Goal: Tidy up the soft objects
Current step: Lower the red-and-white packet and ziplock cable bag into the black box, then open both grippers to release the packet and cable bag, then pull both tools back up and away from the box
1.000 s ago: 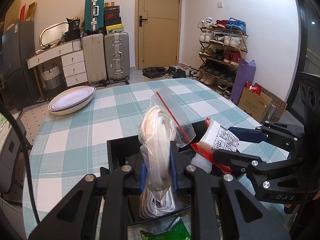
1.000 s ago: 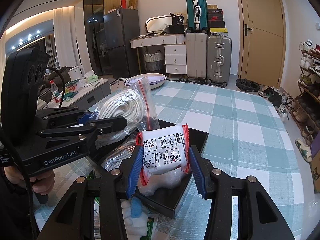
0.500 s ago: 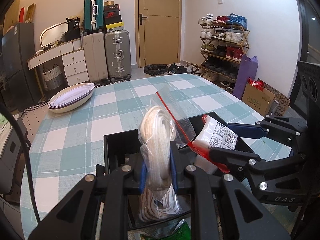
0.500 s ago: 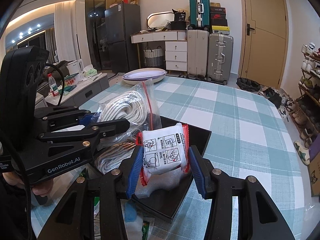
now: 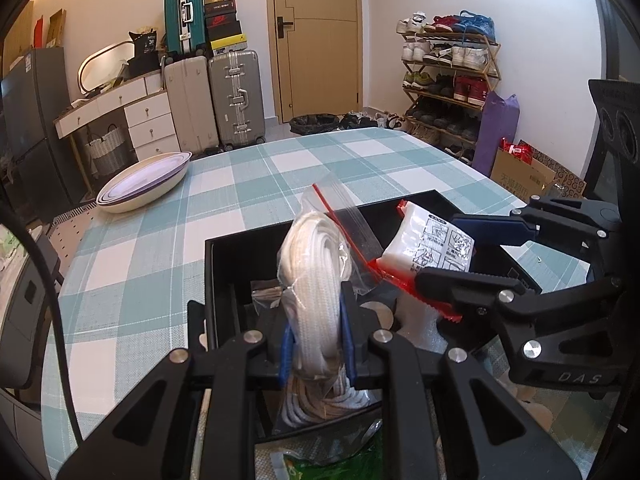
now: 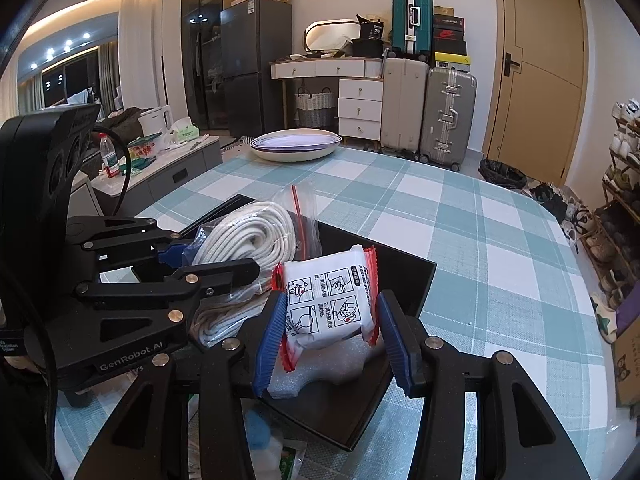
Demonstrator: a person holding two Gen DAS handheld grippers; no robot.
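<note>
**Rope bag and wipe packet held over the black tray**

Rope, coiled white and sealed in a clear zip bag with a red closure strip, stands upright in the left wrist view, pinched between the blue pads of the left gripper. The jaws are nearly closed and press the coil from both sides. The bag's lower end hangs into the near part of a black tray, which sits on a table covered by a teal-and-white checked cloth. To the right, the right gripper reaches in from the side, clamped on a white packet with red edges printed with small instruction drawings; the packet is above the tray's right half. A stack of shallow oval bowls rests at the table's far left corner, well apart from the tray. A green-printed wrapper lies at the bottom edge, just in front of the tray.

From the right wrist view, the right gripper has its blue pads closed against both sides of the white packet, which stands upright above a piece of white foam lying in the black tray. The left gripper comes in from the left, closed on the rope bag, just beside the packet. The bowls sit at the far edge of the table.
</note>
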